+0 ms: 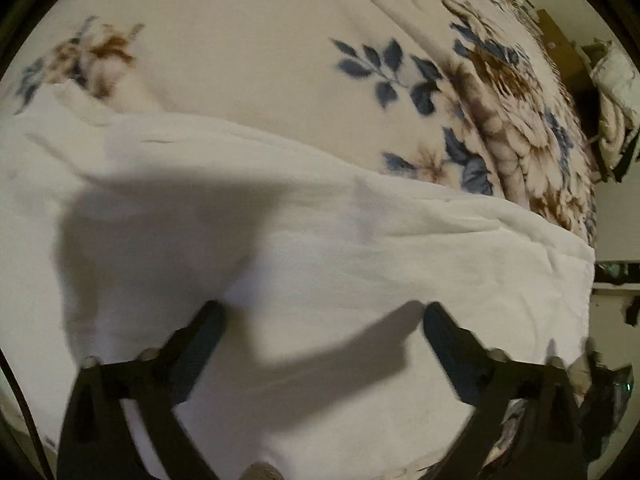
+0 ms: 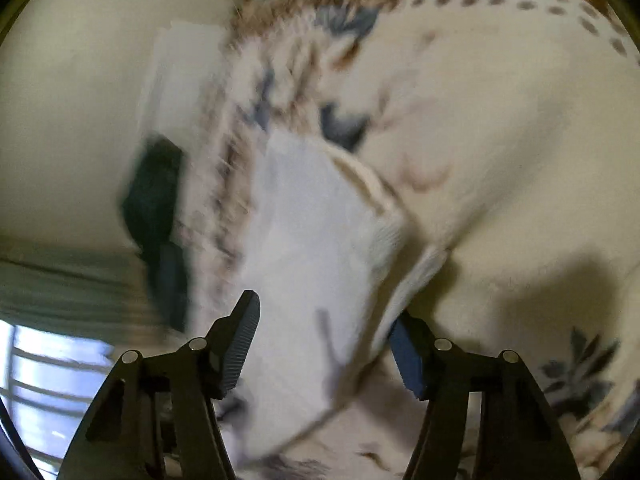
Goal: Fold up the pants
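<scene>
While the white pants [image 1: 320,240] lie across the lower frame on the floral blanket [image 1: 248,40], we see left gripper [image 1: 322,314] jaws spread, empty; right gripper [image 2: 324,320] jaws spread around the fabric, not pinching.

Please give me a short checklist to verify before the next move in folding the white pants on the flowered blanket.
1. Left gripper open over the white pants: ok, jaws wide, nothing between the pads.
2. Right gripper has cloth between its fingers: ok, but whether the pads press on it: cannot tell.
3. Pants lie flat on the flowered blanket: ok in the left view, few wrinkles.
4. Ribbed edge lined up: cannot tell, picture blurred.
5. Pants edge clear of the bed side: cannot tell.
</scene>
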A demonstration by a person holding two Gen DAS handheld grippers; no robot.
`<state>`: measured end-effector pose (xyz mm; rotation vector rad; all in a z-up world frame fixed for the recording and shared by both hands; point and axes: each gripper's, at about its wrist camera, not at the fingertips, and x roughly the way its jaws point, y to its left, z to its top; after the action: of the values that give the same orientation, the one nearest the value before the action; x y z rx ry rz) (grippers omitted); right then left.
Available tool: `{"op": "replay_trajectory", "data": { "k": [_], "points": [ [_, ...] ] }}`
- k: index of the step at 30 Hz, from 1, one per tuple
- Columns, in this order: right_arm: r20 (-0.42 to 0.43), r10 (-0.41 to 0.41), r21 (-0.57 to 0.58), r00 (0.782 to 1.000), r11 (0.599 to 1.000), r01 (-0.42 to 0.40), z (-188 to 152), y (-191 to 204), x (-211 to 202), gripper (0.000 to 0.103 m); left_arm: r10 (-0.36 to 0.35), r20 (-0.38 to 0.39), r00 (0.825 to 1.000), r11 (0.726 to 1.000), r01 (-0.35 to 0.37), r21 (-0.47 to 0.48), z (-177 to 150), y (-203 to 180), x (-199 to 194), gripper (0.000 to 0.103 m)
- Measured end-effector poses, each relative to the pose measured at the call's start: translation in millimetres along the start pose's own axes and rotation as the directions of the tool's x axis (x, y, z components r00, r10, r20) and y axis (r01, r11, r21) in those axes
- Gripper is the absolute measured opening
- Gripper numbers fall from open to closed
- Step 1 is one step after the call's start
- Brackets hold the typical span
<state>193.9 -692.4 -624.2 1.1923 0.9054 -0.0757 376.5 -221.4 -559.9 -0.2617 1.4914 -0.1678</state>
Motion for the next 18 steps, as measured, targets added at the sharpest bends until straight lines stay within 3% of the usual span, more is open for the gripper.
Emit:
{"op": "replay_trajectory", "data": {
  "k": [3, 6, 8, 9, 12, 14, 15, 16, 18],
  "points": [
    [-0.025, -0.013, 0.072, 1.000, 0.997, 0.014, 2, -18, 26, 0.066, 0.040, -0.038, 0.998, 0.999, -0.039, 0.012, 4, -1, 14, 0.103],
    [0.042, 0.117, 0.166, 0.992, 0.978, -0.122, 9, -28, 29, 0.065, 0.105, -0.045, 0.993, 0.994, -0.104, 0.032, 5, -10, 20, 0.103],
    [0.093, 0.192, 0.107, 0.977, 0.974, -0.201, 11, -12, 22, 0.034, 0.135, -0.060, 0.989, 0.990, -0.133, 0.036, 6, -13, 23, 0.103],
    [0.095, 0.208, 0.057, 0.974, 0.975, -0.214, 11, -1, 23, 0.030, 0.141, -0.073, 0.987, 0.990, -0.138, 0.035, 8, -15, 25, 0.103],
    [0.026, 0.158, -0.022, 0.987, 0.987, -0.157, 12, 15, 45, 0.032, 0.130, -0.081, 0.988, 0.991, -0.130, 0.004, 11, -13, 25, 0.103],
    [-0.046, 0.130, 0.054, 0.990, 0.990, -0.128, 16, 1, 77, 0.033, 0.132, -0.075, 0.988, 0.991, -0.132, 0.010, 11, -14, 25, 0.103],
    [-0.045, 0.131, 0.100, 0.990, 0.987, -0.126, 17, -10, 89, 0.025, 0.127, -0.070, 0.989, 0.992, -0.126, 0.010, 10, -13, 23, 0.103],
    [-0.027, 0.115, 0.122, 0.993, 0.986, -0.111, 18, -16, 91, 0.004, 0.112, -0.062, 0.992, 0.994, -0.113, 0.003, 10, -12, 22, 0.103],
    [0.016, 0.066, 0.132, 0.998, 0.989, -0.067, 19, -18, 83, 0.003, 0.077, -0.046, 0.996, 0.997, -0.077, -0.013, 10, -8, 16, 0.103]
  ]
}}
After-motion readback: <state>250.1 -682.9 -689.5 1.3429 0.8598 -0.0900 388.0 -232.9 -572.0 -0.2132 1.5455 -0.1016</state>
